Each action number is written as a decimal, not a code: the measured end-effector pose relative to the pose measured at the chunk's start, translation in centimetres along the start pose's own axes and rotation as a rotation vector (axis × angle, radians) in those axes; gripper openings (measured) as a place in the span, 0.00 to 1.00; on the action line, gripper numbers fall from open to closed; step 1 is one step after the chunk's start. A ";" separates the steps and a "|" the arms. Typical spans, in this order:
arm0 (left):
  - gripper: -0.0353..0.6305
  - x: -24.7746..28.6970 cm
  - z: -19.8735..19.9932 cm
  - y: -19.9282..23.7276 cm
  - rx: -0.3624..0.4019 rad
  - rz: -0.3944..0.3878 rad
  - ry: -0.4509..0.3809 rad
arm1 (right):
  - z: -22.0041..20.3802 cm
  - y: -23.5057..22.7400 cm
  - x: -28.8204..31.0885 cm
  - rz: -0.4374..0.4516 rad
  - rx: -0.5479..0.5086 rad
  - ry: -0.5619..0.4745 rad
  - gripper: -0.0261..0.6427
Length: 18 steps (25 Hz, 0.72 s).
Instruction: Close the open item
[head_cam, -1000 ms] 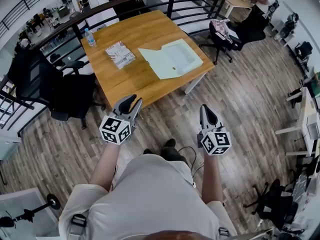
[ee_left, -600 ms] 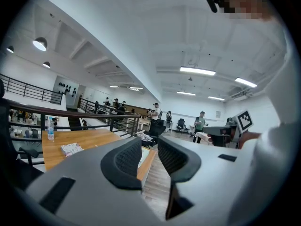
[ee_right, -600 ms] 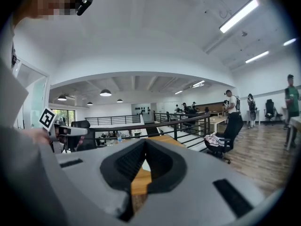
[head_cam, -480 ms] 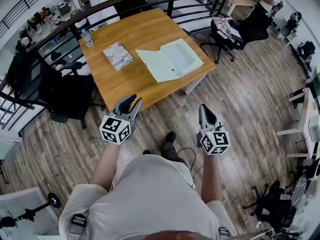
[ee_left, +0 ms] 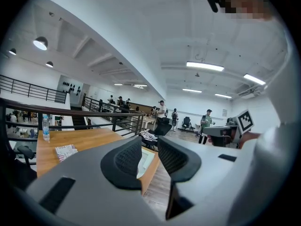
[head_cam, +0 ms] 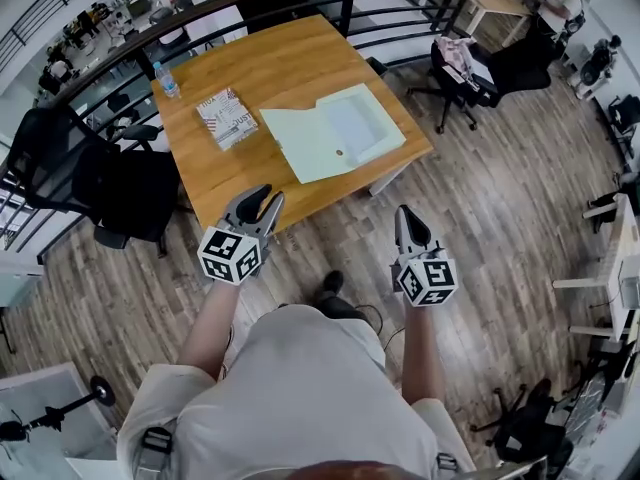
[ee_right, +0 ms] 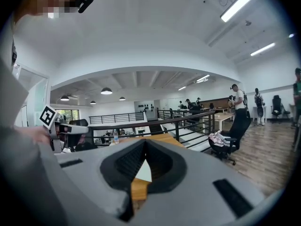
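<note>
One wooden table (head_cam: pixel 290 68) stands by the black railing (head_cam: pixel 345 8). An open folder (head_cam: pixel 335 133) lies flat on it near the front-right edge, both pale-green leaves spread. The person (head_cam: pixel 300 388) stands short of the table, w/ neither tool touching anything. The left gripper (head_cam: pixel 270 198) has its jaws spread w/ a clear gap & nothing between them. The right gripper (head_cam: pixel 404 213) has its tips pressed together, also empty. A patterned booklet (head_cam: pixel 222 116) sits left of the folder, apart from it, and a small water bottle (head_cam: pixel 166 78) stands at the far-left corner.

The folder looks like thin card or plastic: prob. light, floppy & apt to skid on smooth wood if pushed flat. Best hold, by the look of it: pinch the free outer edge of one leaf, away from the centre crease, then lift & swing it over, w/ the other tool pinning the opposite leaf. The right gripper's jaws would need to part first. Main risk is the sheet bending or slipping out, not breakage.
</note>
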State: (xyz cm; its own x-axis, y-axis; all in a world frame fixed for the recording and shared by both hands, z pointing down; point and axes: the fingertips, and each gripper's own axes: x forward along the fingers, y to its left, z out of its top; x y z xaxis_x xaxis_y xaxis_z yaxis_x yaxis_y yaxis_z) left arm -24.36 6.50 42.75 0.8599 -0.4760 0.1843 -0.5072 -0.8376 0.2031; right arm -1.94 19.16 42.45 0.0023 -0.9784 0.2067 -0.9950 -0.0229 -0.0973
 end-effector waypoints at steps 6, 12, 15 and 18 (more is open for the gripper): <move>0.21 5.9 1.3 -0.4 -0.001 0.041 -0.006 | 1.1 -5.4 3.9 0.043 0.000 -0.001 0.04; 0.21 10.6 2.2 -1.5 -0.005 0.080 -0.015 | 2.0 -10.5 6.4 0.076 0.005 0.000 0.04; 0.21 12.6 2.3 -1.7 -0.011 0.096 -0.014 | 2.3 -12.2 7.7 0.092 0.002 0.002 0.04; 0.21 14.0 2.2 -1.9 -0.019 0.106 -0.011 | 2.3 -13.2 8.5 0.110 -0.004 0.017 0.04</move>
State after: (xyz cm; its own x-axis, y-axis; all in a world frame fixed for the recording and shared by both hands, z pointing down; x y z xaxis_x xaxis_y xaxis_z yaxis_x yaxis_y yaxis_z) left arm -11.24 0.86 42.84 0.8017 -0.5648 0.1957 -0.5965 -0.7770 0.2014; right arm 11.48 10.65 43.28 -0.1090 -0.9714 0.2110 -0.9895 0.0857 -0.1167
